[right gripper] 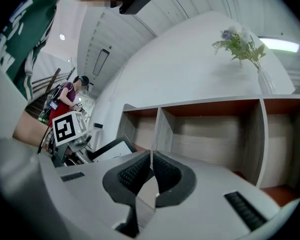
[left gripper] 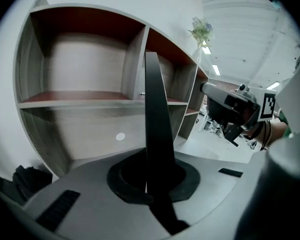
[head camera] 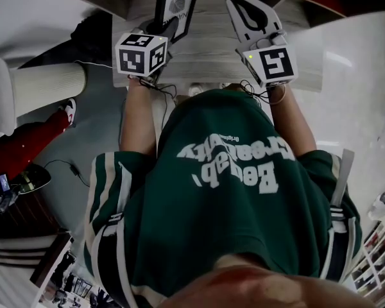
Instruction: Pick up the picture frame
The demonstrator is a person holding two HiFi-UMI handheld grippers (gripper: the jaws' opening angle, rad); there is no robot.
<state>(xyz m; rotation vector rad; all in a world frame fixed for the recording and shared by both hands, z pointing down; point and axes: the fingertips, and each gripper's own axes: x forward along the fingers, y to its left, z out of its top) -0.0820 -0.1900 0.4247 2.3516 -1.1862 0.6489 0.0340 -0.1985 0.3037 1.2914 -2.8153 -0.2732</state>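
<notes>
The picture frame [head camera: 177,4] is black with a white print and stands upright over the wooden shelf top [head camera: 208,50]. My left gripper [head camera: 167,25] is shut on the frame's lower edge. In the left gripper view the frame [left gripper: 155,109] shows edge-on as a dark strip clamped between the jaws [left gripper: 151,176]. The right gripper view shows the frame [right gripper: 110,149] beside the left gripper's marker cube [right gripper: 67,126]. My right gripper [head camera: 242,8] is held to the right of the frame, apart from it. Its jaws [right gripper: 151,156] are shut with nothing between them.
A curved wooden shelf unit [left gripper: 80,96] with open, bare compartments [right gripper: 215,129] stands ahead. A vase of flowers [right gripper: 240,44] sits on its top. A person [right gripper: 65,91] stands in the background at left. A white cylinder [head camera: 45,85] and a red object [head camera: 25,146] are on the floor at left.
</notes>
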